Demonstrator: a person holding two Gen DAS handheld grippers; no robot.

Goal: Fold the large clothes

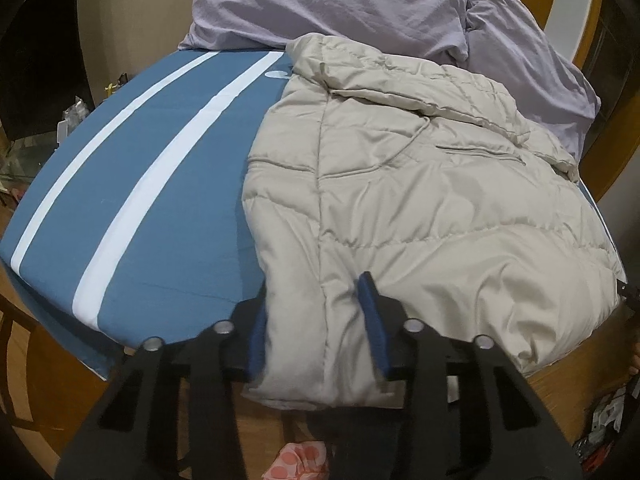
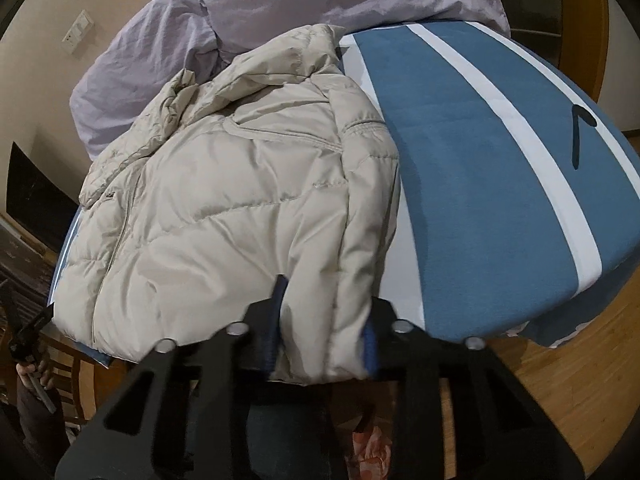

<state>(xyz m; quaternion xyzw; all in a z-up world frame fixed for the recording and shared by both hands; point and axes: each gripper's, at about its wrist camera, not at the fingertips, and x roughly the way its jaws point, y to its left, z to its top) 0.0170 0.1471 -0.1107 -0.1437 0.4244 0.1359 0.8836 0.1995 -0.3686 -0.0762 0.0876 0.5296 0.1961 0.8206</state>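
Now both grippers, left gripper [image 1: 316,328] and right gripper [image 2: 324,332], pinching jacket [image 1: 420,208] hem between fingers.

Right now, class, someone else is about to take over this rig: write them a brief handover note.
Left tongs: closed on the beige puffer jacket at its near hem.
Right tongs: gripping the jacket's sleeve end.
The jacket lies spread on the blue striped bed, collar toward the lilac pillows.
Done: laid out, both grips taken.
Left: all the folding.
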